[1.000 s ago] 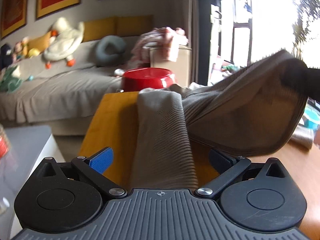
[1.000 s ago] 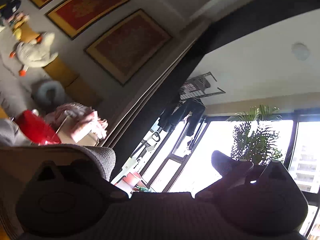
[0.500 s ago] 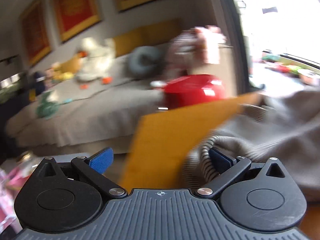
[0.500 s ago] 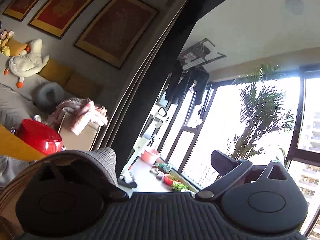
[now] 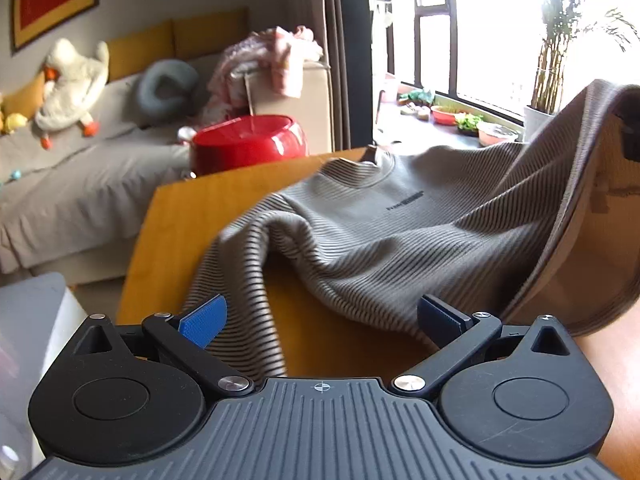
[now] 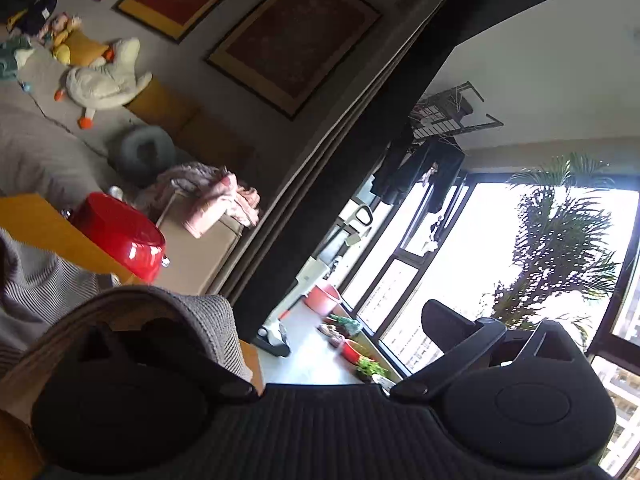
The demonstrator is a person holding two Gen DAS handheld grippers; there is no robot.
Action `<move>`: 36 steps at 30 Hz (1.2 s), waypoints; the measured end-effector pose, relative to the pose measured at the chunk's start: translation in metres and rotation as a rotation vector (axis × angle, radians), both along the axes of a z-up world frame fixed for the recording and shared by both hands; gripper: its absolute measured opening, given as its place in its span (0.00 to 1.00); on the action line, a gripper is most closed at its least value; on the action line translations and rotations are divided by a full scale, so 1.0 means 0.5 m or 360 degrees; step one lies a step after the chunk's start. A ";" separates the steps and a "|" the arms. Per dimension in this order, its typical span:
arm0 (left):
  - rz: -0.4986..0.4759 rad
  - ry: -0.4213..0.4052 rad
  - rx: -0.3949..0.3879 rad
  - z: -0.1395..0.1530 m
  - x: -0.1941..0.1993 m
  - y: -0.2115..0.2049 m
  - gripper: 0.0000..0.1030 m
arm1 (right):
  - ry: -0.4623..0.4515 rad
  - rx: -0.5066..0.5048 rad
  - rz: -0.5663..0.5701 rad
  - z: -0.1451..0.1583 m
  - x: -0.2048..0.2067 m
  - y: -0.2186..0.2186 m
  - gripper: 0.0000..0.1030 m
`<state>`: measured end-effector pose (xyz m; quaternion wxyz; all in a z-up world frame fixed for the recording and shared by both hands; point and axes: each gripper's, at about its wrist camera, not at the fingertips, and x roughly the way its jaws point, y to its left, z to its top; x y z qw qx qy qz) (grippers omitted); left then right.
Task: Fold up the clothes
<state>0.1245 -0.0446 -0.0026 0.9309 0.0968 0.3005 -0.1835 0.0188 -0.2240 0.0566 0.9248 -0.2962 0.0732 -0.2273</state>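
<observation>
A grey ribbed sweater [image 5: 380, 220] lies spread on the yellow wooden table [image 5: 180, 216], neck towards the far edge. One sleeve runs down towards my left gripper [image 5: 320, 316], which is open just above the table with the sleeve end near its blue left pad [image 5: 202, 320]. The sweater's right side is lifted high off the table. My right gripper [image 6: 316, 316] points up towards the window and is open. The lifted cloth [image 6: 188, 312] hangs over its left finger and hides that fingertip.
A red basin [image 5: 248, 144] stands just past the table's far edge. Behind it are a cardboard box [image 5: 288, 100] topped with pink clothes and a grey sofa [image 5: 80, 184] with a plush duck. A white surface [image 5: 28, 320] is at lower left. Plants line the window sill [image 5: 460, 120].
The left gripper has swung round and pulled back, so the sleeve no longer lies straight between its fingers and the sweater's front shows. The right gripper has tilted but still carries the cloth.
</observation>
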 end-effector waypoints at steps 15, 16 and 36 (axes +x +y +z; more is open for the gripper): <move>0.0395 -0.0018 -0.0268 0.055 0.131 0.083 1.00 | 0.0533 0.0377 0.0689 -0.010 -0.128 -0.003 1.00; 0.0373 -0.0016 -0.0276 0.057 0.123 0.088 1.00 | 0.0580 0.0468 0.0777 -0.009 -0.109 0.017 1.00; 0.0219 -0.0011 -0.0126 0.039 0.048 0.084 1.00 | 0.0709 0.0805 0.0505 -0.098 0.173 -0.002 1.00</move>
